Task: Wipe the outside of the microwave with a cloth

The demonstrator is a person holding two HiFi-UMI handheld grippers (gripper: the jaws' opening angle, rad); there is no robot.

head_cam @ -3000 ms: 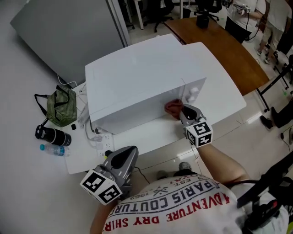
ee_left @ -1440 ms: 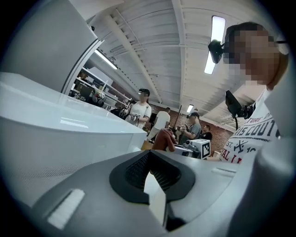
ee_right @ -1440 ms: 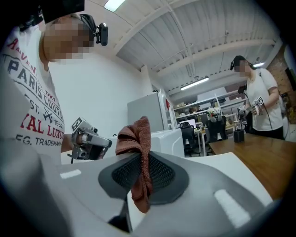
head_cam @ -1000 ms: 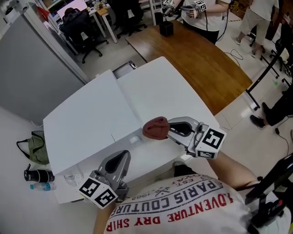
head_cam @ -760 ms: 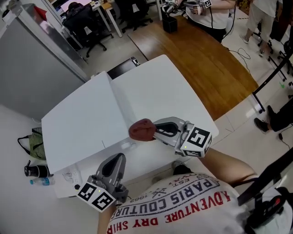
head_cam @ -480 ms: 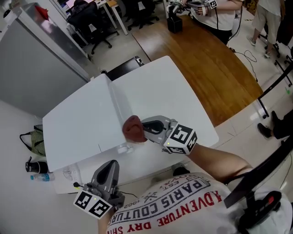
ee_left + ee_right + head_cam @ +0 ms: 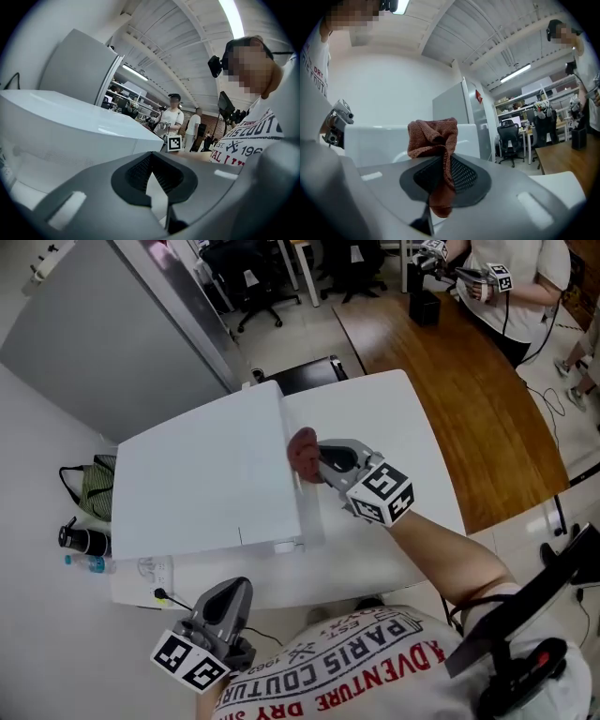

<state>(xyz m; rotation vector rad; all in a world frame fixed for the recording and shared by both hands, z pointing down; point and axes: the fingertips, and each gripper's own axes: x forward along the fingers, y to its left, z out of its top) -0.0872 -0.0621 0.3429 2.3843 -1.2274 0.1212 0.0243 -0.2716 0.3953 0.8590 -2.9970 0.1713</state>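
Microwave (image 7: 197,479) top bare, table (image 7: 403,456) to its rt open; on its left, bag (image 7: 94,488), flask (image 7: 82,540) & bottle (image 7: 89,562) crowd the side.

Overall: bright, even indoor light in all three views; slightly cool cast.
Sources: ceiling tube (image 7: 233,18) blown out white at the left gripper view's top; second tube (image 7: 516,72) in the right gripper view.
Glare: soft sheen on the microwave (image 7: 206,484) top; it and the worktop (image 7: 394,427) read near-white, low contrast.
Shadows: faint, soft grey band on the worktop along the microwave's right edge.
Distortion: gripper views fisheye, corners black.
Focus: cloth (image 7: 432,133) weave sharp; nearest foreground soft.
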